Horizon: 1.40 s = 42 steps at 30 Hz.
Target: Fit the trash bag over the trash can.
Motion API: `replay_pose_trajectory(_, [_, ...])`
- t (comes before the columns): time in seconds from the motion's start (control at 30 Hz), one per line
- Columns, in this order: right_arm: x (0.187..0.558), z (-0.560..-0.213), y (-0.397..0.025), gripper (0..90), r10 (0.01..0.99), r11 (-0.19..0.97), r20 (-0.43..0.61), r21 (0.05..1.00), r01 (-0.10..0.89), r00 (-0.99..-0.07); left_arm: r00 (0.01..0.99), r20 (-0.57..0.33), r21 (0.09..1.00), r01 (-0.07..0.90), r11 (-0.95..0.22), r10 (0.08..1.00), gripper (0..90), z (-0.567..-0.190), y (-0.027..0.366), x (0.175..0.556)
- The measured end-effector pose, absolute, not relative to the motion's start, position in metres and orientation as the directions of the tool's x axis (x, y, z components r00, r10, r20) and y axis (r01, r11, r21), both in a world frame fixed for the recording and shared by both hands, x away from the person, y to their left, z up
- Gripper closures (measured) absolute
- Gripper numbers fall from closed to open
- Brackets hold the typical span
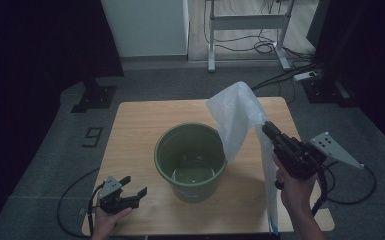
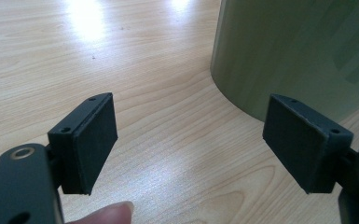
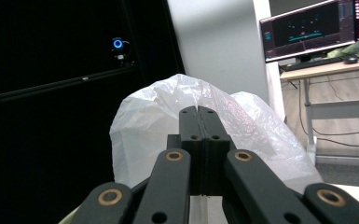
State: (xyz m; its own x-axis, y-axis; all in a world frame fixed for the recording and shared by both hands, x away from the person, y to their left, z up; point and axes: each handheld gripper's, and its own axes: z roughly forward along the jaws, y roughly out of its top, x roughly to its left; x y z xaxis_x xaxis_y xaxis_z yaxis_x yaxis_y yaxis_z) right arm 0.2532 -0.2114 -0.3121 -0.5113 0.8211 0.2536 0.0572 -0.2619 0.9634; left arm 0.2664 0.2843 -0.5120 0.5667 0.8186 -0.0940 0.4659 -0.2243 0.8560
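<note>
Two tongs | right tongs [image 1: 266, 126] clamped on white bag [image 1: 235, 117], raised at bucket's [image 1: 190, 160] 2 o'clock | left tongs [image 1: 132, 192] wide open, empty, low over bench [image 1: 130, 130] at bucket's 8 o'clock

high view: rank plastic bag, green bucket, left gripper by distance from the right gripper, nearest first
1. Plastic bag: pinched in the right gripper, hanging over the table's right side.
2. Green bucket: mid-table, just left of the bag.
3. Left gripper: near-left table edge, jaws open, beyond the bucket.
</note>
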Motion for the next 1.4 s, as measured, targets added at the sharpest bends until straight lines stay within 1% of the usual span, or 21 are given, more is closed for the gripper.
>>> replay_pose_trajectory(0.1, [0.251, -0.313, -0.209, 89.0, 0.818, -0.256, 0.248, 0.965, 0.058, -0.518, 0.564, -0.094, 0.856, 0.466, -0.223, 0.820, 17.3, -0.512, 0.285, 0.266])
replay_pose_trajectory(0.23, [0.252, -0.322, -0.201, 89.0, 0.814, -0.237, 0.246, 0.968, 0.086, -0.527, 0.565, -0.091, 0.857, 0.464, -0.225, 0.820, 17.4, -0.512, 0.284, 0.266])
replay_pose_trajectory(0.43, [0.249, -0.349, -0.188, 88.9, 0.808, -0.199, 0.235, 0.972, 0.125, -0.540, 0.558, -0.084, 0.863, 0.455, -0.220, 0.826, 17.9, -0.510, 0.284, 0.265])
replay_pose_trajectory(0.5, [0.248, -0.352, -0.187, 89.0, 0.807, -0.195, 0.236, 0.972, 0.134, -0.541, 0.555, -0.086, 0.865, 0.453, -0.214, 0.827, 18.0, -0.508, 0.284, 0.265])
replay_pose_trajectory(0.6, [0.245, -0.363, -0.183, 88.9, 0.800, -0.183, 0.238, 0.971, 0.155, -0.551, 0.553, -0.083, 0.872, 0.444, -0.209, 0.829, 18.3, -0.501, 0.281, 0.263])
replay_pose_trajectory(0.63, [0.245, -0.371, -0.178, 88.9, 0.796, -0.166, 0.234, 0.971, 0.170, -0.558, 0.555, -0.079, 0.875, 0.437, -0.209, 0.828, 18.3, -0.497, 0.279, 0.262])
replay_pose_trajectory(0.67, [0.245, -0.371, -0.178, 88.9, 0.796, -0.166, 0.234, 0.971, 0.170, -0.558, 0.557, -0.078, 0.877, 0.433, -0.209, 0.827, 18.3, -0.495, 0.278, 0.261])
replay_pose_trajectory(0.7, [0.246, -0.379, -0.172, 88.9, 0.790, -0.153, 0.236, 0.970, 0.190, -0.567, 0.560, -0.074, 0.881, 0.425, -0.209, 0.826, 18.3, -0.491, 0.276, 0.259])
replay_pose_trajectory(0.8, [0.247, -0.385, -0.165, 88.9, 0.783, -0.136, 0.233, 0.969, 0.207, -0.576, 0.561, -0.062, 0.882, 0.418, -0.218, 0.825, 18.3, -0.488, 0.273, 0.258])
replay_pose_trajectory(1.0, [0.249, -0.394, -0.154, 88.9, 0.761, -0.114, 0.228, 0.969, 0.220, -0.607, 0.556, -0.059, 0.892, 0.402, -0.207, 0.829, 18.4, -0.482, 0.274, 0.255])
replay_pose_trajectory(1.17, [0.250, -0.398, -0.153, 88.7, 0.757, -0.118, 0.240, 0.965, 0.234, -0.607, 0.557, -0.065, 0.902, 0.388, -0.190, 0.828, 19.0, -0.475, 0.273, 0.251])
replay_pose_trajectory(1.4, [0.252, -0.396, -0.156, 88.6, 0.752, -0.134, 0.253, 0.963, 0.235, -0.609, 0.569, -0.071, 0.914, 0.365, -0.175, 0.819, 19.4, -0.451, 0.263, 0.239])
